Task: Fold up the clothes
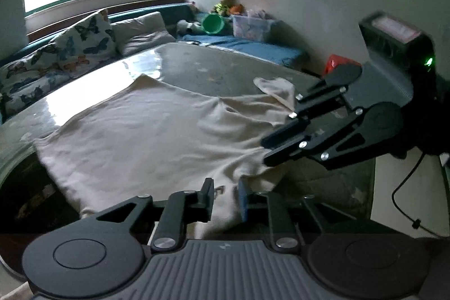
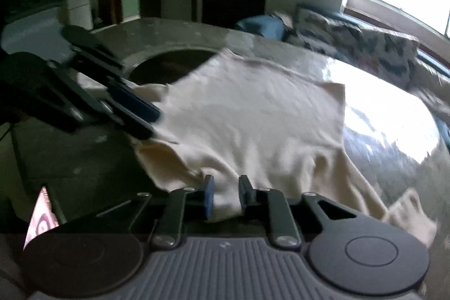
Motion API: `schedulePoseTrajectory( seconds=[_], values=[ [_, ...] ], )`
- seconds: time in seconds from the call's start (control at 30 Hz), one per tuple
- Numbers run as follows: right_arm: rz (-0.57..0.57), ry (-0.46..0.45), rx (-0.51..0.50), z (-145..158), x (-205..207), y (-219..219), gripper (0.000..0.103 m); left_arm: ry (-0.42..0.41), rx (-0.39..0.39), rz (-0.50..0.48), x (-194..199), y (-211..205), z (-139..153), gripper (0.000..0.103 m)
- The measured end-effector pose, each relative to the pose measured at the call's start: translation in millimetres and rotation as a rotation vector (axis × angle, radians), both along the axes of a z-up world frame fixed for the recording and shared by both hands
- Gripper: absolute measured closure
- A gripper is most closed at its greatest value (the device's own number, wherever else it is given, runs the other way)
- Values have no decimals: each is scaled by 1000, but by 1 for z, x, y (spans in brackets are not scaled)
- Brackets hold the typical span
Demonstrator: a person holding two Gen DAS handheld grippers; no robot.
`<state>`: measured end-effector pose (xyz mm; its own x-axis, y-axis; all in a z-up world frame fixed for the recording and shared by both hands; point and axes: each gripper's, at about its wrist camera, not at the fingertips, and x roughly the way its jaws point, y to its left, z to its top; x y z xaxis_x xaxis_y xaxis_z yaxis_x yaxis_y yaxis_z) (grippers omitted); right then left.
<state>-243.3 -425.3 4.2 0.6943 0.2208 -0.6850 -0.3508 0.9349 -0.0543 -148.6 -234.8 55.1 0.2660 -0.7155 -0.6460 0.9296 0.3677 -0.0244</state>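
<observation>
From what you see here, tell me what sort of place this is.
Probably a living room in a home: butterfly cushions line a window bench, toys sit in the corner, and a cream garment lies on a glossy table.

One cream garment [image 1: 146,131], two tongs (left [image 1: 225,197], right [image 2: 226,194]), three pillows [image 1: 87,38].

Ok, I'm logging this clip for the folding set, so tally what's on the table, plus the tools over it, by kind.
Cream garment: 1
Tools: 2 (left tool, right tool)
Total: 3
</observation>
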Motion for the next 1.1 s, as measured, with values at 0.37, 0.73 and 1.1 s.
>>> schedulePoseTrajectory(
  seconds=[0.37, 0.73, 1.1],
  values=[
    [0, -21, -78, -16, 7, 13, 91, -29, 38, 54, 3, -9, -13, 99],
    [13, -81, -22, -9, 6, 20, 59, 19, -29, 72, 11, -1, -3, 100],
    [-94, -142, -191, -9, -7, 20, 68, 28, -29, 53, 9, 8, -3, 99]
  ],
)
